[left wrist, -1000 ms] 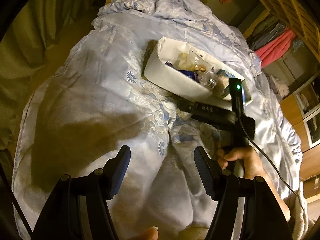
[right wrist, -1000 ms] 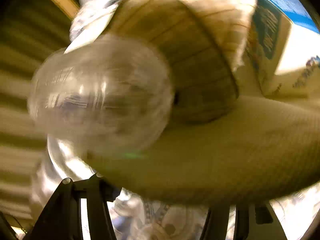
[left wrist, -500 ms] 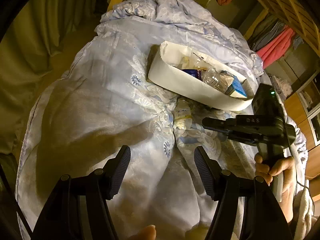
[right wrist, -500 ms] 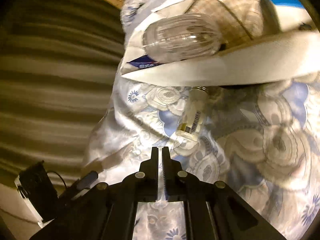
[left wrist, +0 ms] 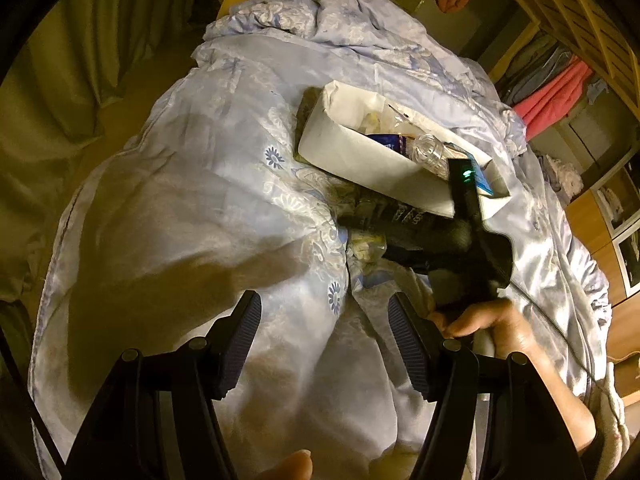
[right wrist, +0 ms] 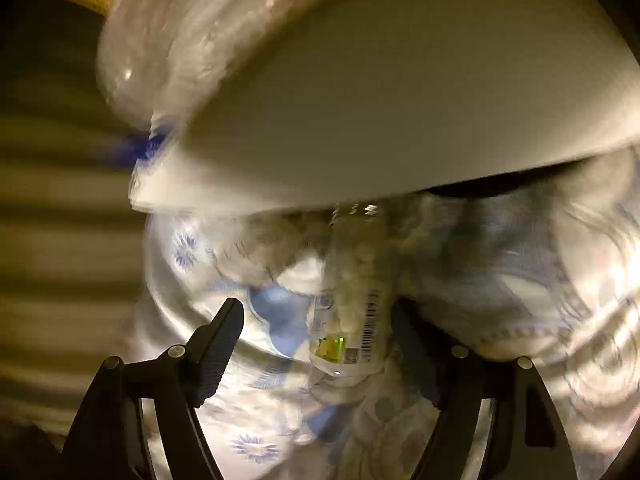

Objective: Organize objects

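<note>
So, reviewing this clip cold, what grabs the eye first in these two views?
The white box, crammed with clutter, sits on the pale blue floral quilt in the upper middle of the left wrist view. Just in front of it a small clear bottle with a barcode label lies on the quilt. The right gripper is opening around that bottle without pressing it, while the left gripper hangs open and empty.

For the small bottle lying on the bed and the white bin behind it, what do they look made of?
Small bottle: seemingly clear plastic, glossy; pale contents show through its wall, and a printed barcode label wraps it. Glass cannot be ruled out.

White bin: matte white, thin-walled, with folded-looking corners, so probably cardboard or stiff paper; thin plastic is possible.

Bed cover: satin-like fabric with a sheen and soft creases.
</note>
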Motion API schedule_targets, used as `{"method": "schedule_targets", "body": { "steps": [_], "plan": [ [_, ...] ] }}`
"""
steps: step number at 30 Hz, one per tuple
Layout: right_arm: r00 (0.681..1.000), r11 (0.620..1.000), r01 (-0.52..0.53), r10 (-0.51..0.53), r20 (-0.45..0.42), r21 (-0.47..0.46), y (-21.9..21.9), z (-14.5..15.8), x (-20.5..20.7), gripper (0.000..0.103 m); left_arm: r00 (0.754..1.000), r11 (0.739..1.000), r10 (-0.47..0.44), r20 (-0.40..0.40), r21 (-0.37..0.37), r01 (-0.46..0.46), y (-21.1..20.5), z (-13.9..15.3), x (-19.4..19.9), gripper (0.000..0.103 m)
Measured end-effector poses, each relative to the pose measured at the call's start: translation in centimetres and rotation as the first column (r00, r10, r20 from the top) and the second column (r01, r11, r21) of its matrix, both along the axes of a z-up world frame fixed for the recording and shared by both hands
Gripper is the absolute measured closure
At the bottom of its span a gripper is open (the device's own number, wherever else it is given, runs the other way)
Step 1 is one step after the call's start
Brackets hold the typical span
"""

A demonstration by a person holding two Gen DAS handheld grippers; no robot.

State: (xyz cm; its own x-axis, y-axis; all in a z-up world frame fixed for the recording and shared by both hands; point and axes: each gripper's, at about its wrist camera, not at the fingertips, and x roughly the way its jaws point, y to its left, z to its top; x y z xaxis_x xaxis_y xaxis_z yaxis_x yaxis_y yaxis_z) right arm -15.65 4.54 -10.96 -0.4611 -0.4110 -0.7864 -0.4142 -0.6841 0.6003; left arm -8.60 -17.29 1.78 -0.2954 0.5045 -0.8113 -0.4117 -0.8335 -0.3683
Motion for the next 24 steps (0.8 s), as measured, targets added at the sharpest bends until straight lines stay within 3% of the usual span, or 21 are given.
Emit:
{"method": "schedule_targets", "body": {
  "steps": [1, 2, 8, 11, 14, 18, 24],
  "plan": [
    [0.999, 0.999, -0.027, 0.027, 0.019, 0.041, -0.4, -0.1, -0.1, 0.052, 1.000, 1.000, 0.001, -0.001, -0.001, -0.001, 0.0, 0.0, 0.1, 0.038],
    [0.998, 0.995, -0.049, 0.046, 0.035, 0.090, -0.5, -0.3, 0.0, 0.061, 1.000, 1.000, 0.001, -0.004, -0.004, -0.001, 0.0, 0.0, 0.1, 0.038],
    [0.988, 0.982, -0.149, 0.154, -0.029, 0.117, -0.9, 1.1, 1.8, 0.062, 0.999, 0.999, 0.012, -0.039, -0.053, -0.014, 0.4, 0.4, 0.3, 0.038],
    [0.977, 0.979, -0.197, 0.200, -0.077, 0.044, -1.3, 2.9, 3.2, 0.063, 0.996, 0.994, 0.029, -0.079, -0.104, -0.037, 0.4, 1.4, 0.4, 0.038],
    [0.958, 0.969, -0.241, 0.230, -0.171, -0.048, -1.6, 6.0, 4.5, 0.067, 0.987, 0.984, 0.048, -0.152, -0.163, -0.073, 0.4, 3.8, 1.1, 0.038],
    [0.922, 0.949, -0.286, 0.234, -0.308, -0.135, 0.0, 10.6, 6.6, 0.068, 0.969, 0.978, 0.062, -0.239, -0.178, -0.106, 0.5, 7.9, 2.5, 0.038],
    [0.888, 0.932, -0.292, 0.181, -0.422, -0.213, 1.7, 14.7, 8.6, 0.068, 0.957, 0.981, 0.020, -0.289, -0.179, -0.075, 3.2, 12.5, 4.3, 0.038]
  ]
}}
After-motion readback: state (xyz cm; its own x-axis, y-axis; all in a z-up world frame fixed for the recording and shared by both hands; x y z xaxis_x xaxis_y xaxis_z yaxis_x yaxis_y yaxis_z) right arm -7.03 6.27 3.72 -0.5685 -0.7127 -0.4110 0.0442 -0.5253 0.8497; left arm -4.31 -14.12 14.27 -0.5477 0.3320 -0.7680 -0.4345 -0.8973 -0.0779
